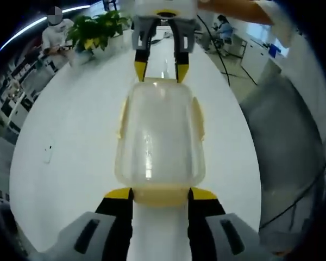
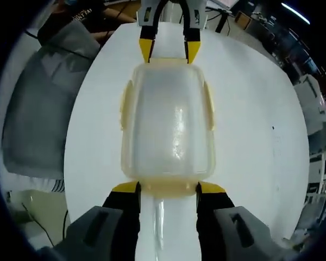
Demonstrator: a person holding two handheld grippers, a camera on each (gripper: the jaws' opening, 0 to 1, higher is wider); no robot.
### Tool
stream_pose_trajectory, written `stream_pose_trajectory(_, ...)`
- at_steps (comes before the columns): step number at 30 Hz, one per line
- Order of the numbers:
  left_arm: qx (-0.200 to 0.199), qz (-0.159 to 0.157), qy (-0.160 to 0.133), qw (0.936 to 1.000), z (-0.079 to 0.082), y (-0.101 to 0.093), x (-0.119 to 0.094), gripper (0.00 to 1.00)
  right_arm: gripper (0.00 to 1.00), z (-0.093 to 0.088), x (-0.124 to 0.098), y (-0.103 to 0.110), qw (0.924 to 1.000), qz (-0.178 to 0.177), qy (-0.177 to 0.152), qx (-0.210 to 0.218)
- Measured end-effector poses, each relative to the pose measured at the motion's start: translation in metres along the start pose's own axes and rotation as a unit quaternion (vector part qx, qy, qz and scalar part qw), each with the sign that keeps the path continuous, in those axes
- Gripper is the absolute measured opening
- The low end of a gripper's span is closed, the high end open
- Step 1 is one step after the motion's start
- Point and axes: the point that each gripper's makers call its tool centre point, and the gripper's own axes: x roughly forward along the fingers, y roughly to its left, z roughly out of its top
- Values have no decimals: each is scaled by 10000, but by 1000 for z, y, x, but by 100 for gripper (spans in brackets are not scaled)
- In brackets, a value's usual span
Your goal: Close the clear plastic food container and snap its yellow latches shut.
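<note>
A clear plastic food container [image 1: 160, 136] lies on the round white table [image 1: 70, 141] with its lid on top. Pale yellow latches [image 1: 121, 117] run along its long sides, and another sits at each end. My left gripper [image 1: 161, 193] stands open, its yellow tips on either side of the end latch [image 1: 160, 197] nearest it. My right gripper [image 1: 161, 70] is at the opposite end, open too. From its own view, the right gripper [image 2: 168, 188] flanks that end latch [image 2: 168, 187] of the container [image 2: 168, 119], facing the left gripper [image 2: 169, 51].
A potted plant [image 1: 98, 30] stands at the table's far edge, with a seated person [image 1: 54, 32] behind it. A grey chair [image 2: 38, 109] is close to the table edge. Cables [image 1: 293, 201] trail on the floor. A small dark mark [image 2: 272, 128] is on the table.
</note>
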Motion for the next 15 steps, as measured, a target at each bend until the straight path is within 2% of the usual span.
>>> stream_pose_trajectory(5,-25,109,29,9999,23,-2,6,34,39,-18,-13,-1,9999,-33,-110,-76)
stream_pose_trajectory(15,-104,183,-47,9998,86,5,35,34,39,-84,-37,-14,9997,-87,-144,-199)
